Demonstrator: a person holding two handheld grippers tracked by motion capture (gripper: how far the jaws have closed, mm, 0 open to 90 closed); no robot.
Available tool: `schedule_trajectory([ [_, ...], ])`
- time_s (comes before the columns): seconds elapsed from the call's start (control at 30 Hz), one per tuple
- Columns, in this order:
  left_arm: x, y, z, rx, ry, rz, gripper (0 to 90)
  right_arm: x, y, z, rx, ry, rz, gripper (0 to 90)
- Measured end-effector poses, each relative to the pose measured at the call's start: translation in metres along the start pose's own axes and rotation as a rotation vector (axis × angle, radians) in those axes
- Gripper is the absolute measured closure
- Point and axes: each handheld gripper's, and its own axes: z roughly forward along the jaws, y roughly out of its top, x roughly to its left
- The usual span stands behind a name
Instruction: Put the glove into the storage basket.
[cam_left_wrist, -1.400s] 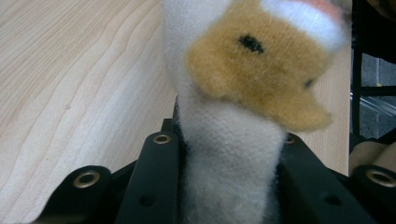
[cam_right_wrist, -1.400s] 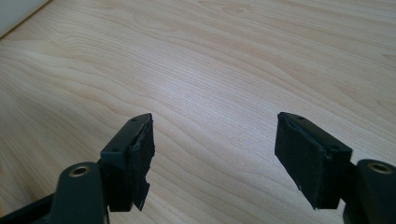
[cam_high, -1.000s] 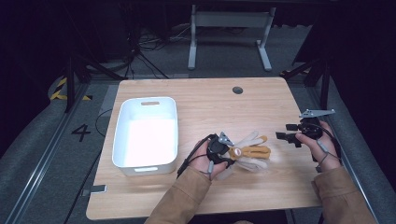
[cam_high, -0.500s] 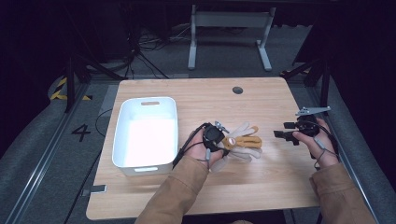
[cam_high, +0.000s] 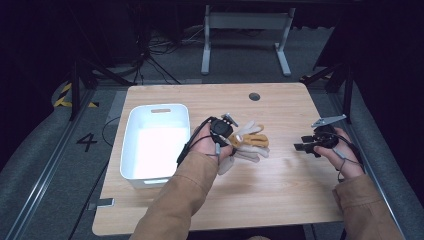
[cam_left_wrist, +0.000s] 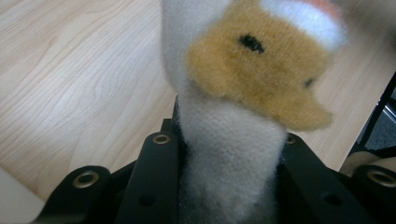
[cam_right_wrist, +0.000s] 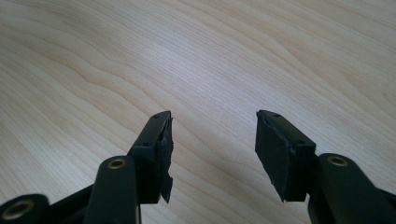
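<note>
At the middle of the desk (cam_high: 280, 195), our left gripper (cam_high: 226, 131) has its fingers clenched on a plush toy (cam_high: 248, 142), white and tan. In the left gripper view the toy's (cam_left_wrist: 243, 93) white woolly part is squeezed between the two black jaws, and its tan part with a dark eye stands above them, the bare wood showing beyond it. From above, the toy hangs from the gripper just right of the white bin (cam_high: 152, 145), its pale limbs trailing toward the desk; we cannot tell whether any of them touch the wood.

Our right gripper (cam_high: 305, 146) sits well apart at the right side. Its jaws have just been closing, yet its fingers (cam_right_wrist: 154, 144) are released, with nothing between them.

We judge the step in hand to be lifting the toy clear. The bin looks empty, so the likely next move is to carry the toy left over its rim and let go, keeping the trailing limbs high enough not to catch the rim.
</note>
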Motion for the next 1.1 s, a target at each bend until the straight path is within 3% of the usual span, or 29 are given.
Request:
schedule_trajectory([
  [0.13,0.001,0.004,-0.010,0.000,0.016,-0.015,73.5,-0.003,-0.002,0.001,0.013,-0.008,-0.010,50.9],
  [0.27,0.002,0.007,-0.017,0.003,0.003,-0.043,73.5,-0.005,-0.003,0.005,0.014,0.001,-0.009,51.1],
  [0.3,0.003,0.009,-0.020,0.006,0.002,-0.052,73.4,-0.003,-0.004,0.011,-0.003,0.002,-0.061,51.0],
  [0.4,0.006,0.011,-0.027,0.014,0.021,-0.075,73.4,0.003,-0.002,0.018,0.022,0.011,-0.109,50.3],
  [0.47,0.008,0.012,-0.029,0.015,0.025,-0.082,73.4,0.004,-0.001,0.019,0.032,0.030,-0.097,50.8],
  [0.6,0.013,0.012,-0.040,0.015,0.049,-0.113,73.4,0.003,-0.001,0.019,0.037,0.022,-0.093,50.5],
  [0.8,0.019,0.013,-0.048,0.017,0.044,-0.161,73.3,0.003,-0.002,0.020,0.033,0.028,-0.102,51.1],
  [0.9,0.022,0.016,-0.052,0.029,0.069,-0.193,73.3,0.009,0.000,0.025,0.026,0.041,-0.123,51.0],
  [0.93,0.025,0.017,-0.056,0.022,0.071,-0.222,73.3,0.012,0.001,0.026,0.026,0.041,-0.131,51.5],
  [1.1,0.030,0.018,-0.063,0.015,0.082,-0.279,73.4,0.013,0.001,0.027,0.031,0.044,-0.117,52.6],
])
